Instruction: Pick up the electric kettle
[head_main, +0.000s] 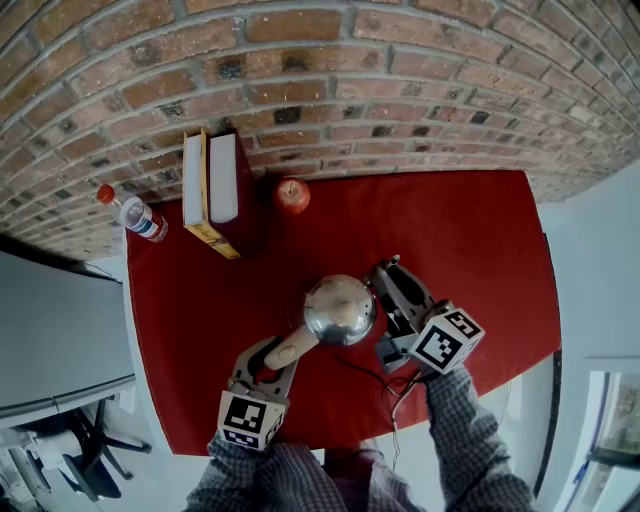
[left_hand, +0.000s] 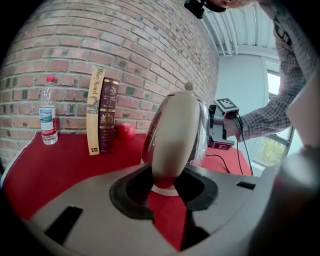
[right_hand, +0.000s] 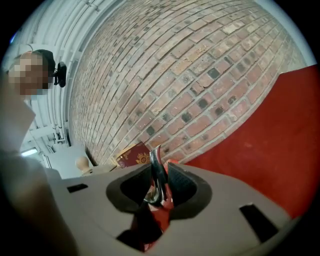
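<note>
Kettle at frame centre on the red table, gripped from both sides.
Left gripper: jaws half closed, clamped on the cream handle, lower left of the kettle body. Right gripper: jaws narrow, pads against the thin metal spout, at the kettle's right. Books, apple and water bottle stand well apart at upper left, along the brick wall.

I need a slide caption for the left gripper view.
Left gripper clamps the kettle by its cream handle before a brick wall.
</note>
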